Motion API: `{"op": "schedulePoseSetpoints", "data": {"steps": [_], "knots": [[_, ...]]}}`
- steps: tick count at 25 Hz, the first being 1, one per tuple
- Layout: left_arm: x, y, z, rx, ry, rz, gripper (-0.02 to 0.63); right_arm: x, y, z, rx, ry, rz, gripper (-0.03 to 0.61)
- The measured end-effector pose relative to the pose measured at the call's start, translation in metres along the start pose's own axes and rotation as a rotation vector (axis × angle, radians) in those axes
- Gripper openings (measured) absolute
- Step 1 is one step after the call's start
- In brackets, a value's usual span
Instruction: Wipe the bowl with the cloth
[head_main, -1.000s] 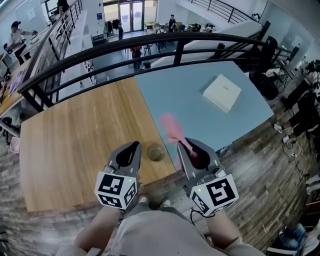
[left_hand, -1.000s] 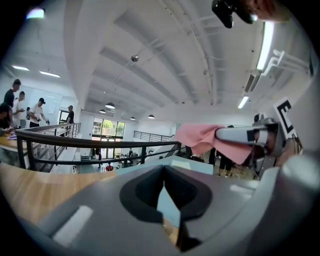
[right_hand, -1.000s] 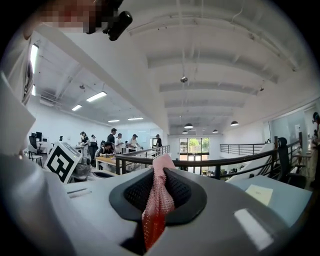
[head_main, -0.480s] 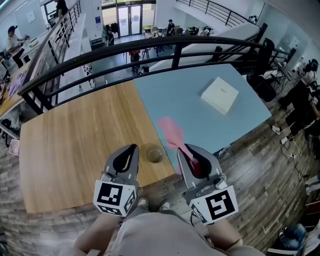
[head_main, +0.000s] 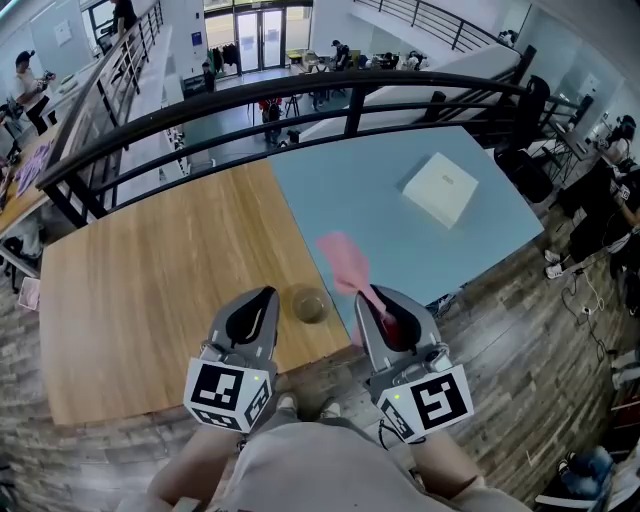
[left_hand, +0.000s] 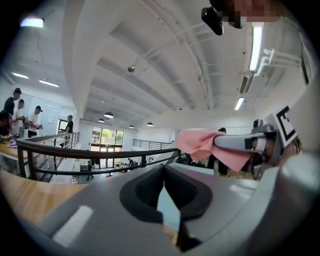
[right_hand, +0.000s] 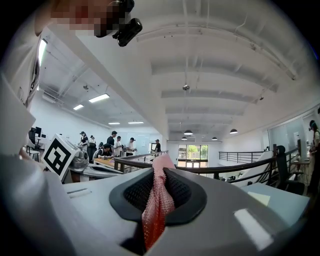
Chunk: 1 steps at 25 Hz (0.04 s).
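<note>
Two hand-held tongs are hovering above the near edge of a two-part desk, with the small glass bowl (head_main: 308, 304) serving as the reference point. The bowl is sitting upright on the wooden desk (head_main: 150, 270), just beside the seam where the pale blue desk (head_main: 390, 200) is adjoining it. The left tongs (head_main: 262, 296) (left_hand: 162, 169) are hanging just to the person's left of the bowl; their tips are meeting, only a thin wedge of desk is showing lower between them, and they are holding nothing. The right tongs (head_main: 370, 292) (right_hand: 159, 172) are hanging just to the person's right of the bowl and are clamping a pink cloth (head_main: 342, 258) (right_hand: 157, 200), whose bunched middle is lying pinched between the pads while its free end is sticking out past the tips, beyond the bowl and over the blue desk. The cloth is not touching the bowl. A white box (head_main: 441, 188) is lying well beyond the bowl on the blue desk, and a black railing (head_main: 300, 95) is running along the far side.
</note>
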<state>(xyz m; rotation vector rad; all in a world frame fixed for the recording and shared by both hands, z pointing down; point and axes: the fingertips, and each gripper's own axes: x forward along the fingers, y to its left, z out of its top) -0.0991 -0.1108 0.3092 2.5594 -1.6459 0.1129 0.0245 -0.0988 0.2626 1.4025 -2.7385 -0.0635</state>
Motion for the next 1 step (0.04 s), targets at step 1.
{"op": "schedulePoseSetpoints", "data": {"steps": [1], "knots": [[0.0003, -0.0010, -0.0004, -0.003, 0.001, -0.004, 0.002, -0.0001, -0.0010, -0.0020, 0.006, 0.002, 0.000, 0.043]]}}
